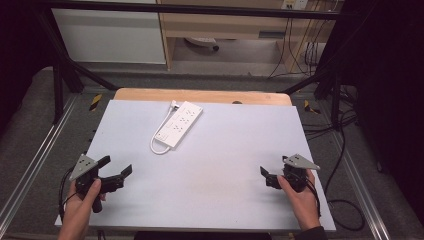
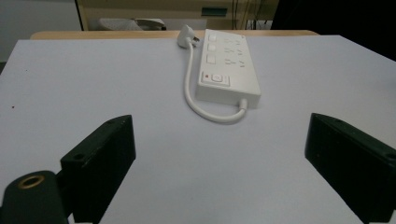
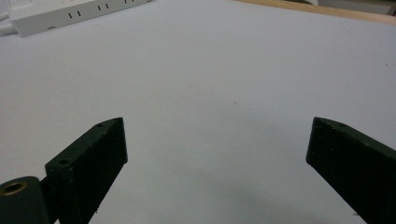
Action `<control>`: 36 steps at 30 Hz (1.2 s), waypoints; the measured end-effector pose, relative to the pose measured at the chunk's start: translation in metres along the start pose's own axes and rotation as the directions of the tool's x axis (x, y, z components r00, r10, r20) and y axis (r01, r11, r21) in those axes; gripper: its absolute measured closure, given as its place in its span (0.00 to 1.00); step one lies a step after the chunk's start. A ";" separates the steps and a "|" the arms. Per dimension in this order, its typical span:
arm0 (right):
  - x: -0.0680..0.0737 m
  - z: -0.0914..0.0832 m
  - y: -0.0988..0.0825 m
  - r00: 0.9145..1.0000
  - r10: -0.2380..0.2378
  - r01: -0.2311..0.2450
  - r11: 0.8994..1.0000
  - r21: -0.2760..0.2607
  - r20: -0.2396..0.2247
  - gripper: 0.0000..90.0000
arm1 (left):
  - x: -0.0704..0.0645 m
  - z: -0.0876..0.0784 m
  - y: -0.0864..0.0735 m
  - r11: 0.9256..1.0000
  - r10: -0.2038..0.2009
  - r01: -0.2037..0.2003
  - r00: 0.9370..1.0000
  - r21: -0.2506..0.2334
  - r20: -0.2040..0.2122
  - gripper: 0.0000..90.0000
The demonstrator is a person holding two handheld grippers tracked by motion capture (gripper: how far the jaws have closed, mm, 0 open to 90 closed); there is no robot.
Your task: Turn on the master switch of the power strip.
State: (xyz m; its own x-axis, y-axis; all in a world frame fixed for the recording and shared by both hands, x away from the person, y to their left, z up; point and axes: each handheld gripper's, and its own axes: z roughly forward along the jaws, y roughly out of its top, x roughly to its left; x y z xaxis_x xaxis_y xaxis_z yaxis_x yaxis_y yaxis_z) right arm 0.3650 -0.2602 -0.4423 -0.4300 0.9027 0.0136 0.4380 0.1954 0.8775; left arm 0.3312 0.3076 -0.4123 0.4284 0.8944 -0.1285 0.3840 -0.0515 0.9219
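A white power strip (image 1: 179,125) lies slantwise on the far middle of the white tabletop (image 1: 215,165), its short white cable (image 1: 156,145) looping back to a plug (image 1: 174,105) at its far end. In the left gripper view the power strip (image 2: 226,70) lies straight ahead, beyond the jaws, with a red light by its switch. My left gripper (image 1: 116,166) (image 2: 219,123) rests near the front left corner, open and holding nothing. At the front right, my right gripper (image 1: 274,166) (image 3: 217,126) is open over bare tabletop, and the power strip (image 3: 56,14) sits far off at its upper left.
A wooden edge (image 1: 200,95) runs along the table's far side. Black frame struts (image 1: 65,60) stand at both back corners. Loose cables (image 1: 345,150) lie on the floor to the right. Cabinets (image 1: 220,25) stand behind the table.
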 end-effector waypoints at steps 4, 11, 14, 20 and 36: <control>-0.001 0.000 0.000 1.000 -0.001 0.001 1.000 -0.004 0.006 0.06 | -0.001 -0.001 0.001 1.000 0.006 -0.006 1.000 -0.006 0.007 0.10; 0.000 -0.001 0.000 1.000 0.007 -0.007 1.000 0.000 0.008 0.05 | -0.007 -0.001 0.003 0.999 0.032 -0.032 0.999 -0.013 0.020 0.09; 0.000 -0.002 0.001 1.000 0.012 -0.012 1.000 -0.002 0.009 0.05 | -0.010 0.000 0.005 0.999 0.041 -0.040 0.999 -0.020 0.026 0.08; 0.000 -0.003 0.001 1.000 0.018 -0.018 1.000 0.001 0.003 0.06 | -0.017 0.004 0.008 0.999 0.042 -0.041 0.999 -0.014 0.016 0.08; 0.001 -0.003 0.002 1.000 0.021 -0.021 1.000 -0.004 0.000 0.04 | -0.024 0.020 0.037 0.997 0.070 -0.069 0.997 -0.028 0.036 0.07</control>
State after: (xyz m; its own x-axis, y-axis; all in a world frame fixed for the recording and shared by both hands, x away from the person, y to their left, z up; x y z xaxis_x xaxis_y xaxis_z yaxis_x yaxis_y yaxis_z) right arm 0.3628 -0.2604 -0.4392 -0.4205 0.9067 0.0318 0.4438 0.1750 0.8789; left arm 0.3519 0.2756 -0.3824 0.4833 0.8721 -0.0764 0.3304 -0.1008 0.9384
